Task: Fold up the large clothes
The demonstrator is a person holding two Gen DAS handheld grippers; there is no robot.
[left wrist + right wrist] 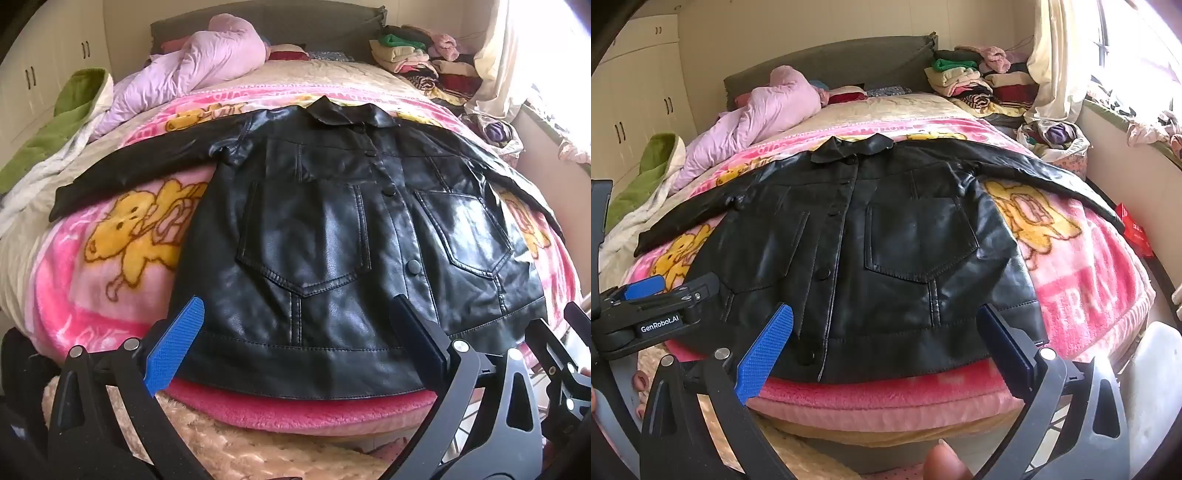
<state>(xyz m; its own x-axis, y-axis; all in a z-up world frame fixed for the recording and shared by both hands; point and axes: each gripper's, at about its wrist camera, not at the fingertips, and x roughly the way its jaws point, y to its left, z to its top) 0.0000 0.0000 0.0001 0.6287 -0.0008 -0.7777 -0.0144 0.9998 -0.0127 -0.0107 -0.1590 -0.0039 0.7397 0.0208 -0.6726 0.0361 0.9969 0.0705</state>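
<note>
Plainly, both grippers' jaws stand wide apart and hold nothing: the left gripper (299,339) and right gripper (886,339) hang just above the hem of the shiny black leather jacket (332,229), which lies buttoned and face-up, sleeves spread, on the pink fleece blanket with yellow cartoon bears (122,236) covering the bed. Only the right wrist view shows the left gripper's side, lettered "GenRobot.AI", and a red packet (1137,230) beside the bed.
</note>
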